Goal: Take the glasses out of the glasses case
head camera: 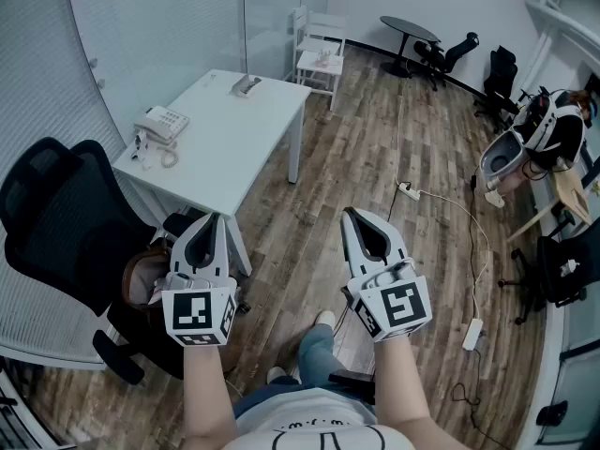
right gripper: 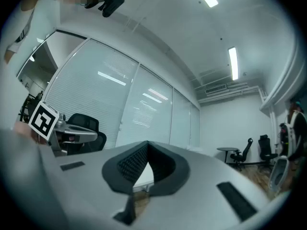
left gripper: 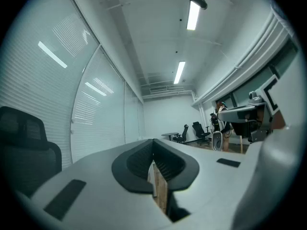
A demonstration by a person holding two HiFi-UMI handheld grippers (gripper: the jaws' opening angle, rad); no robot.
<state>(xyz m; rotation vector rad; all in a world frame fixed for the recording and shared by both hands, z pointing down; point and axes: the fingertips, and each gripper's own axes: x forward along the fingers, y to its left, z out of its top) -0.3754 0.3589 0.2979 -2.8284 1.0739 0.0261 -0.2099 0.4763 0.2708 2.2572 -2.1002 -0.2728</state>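
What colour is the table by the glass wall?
White; the table shows best in the head view.

Office: desk phone (head camera: pixel 161 123), swivel chairs (head camera: pixel 56 223)

- The left gripper (head camera: pixel 216 219) points forward, away from the body. Its jaws are closed tip to tip with nothing between them.
- The right gripper (head camera: pixel 350 214) points forward alongside it, and the two do not touch. Its jaws are also closed and hold nothing.
- The left forearm (head camera: pixel 206 392) and right forearm (head camera: pixel 408 387) are bare, extended forward and roughly parallel.
- The marker cube (head camera: pixel 197 315) on each gripper sits at the wrist end.
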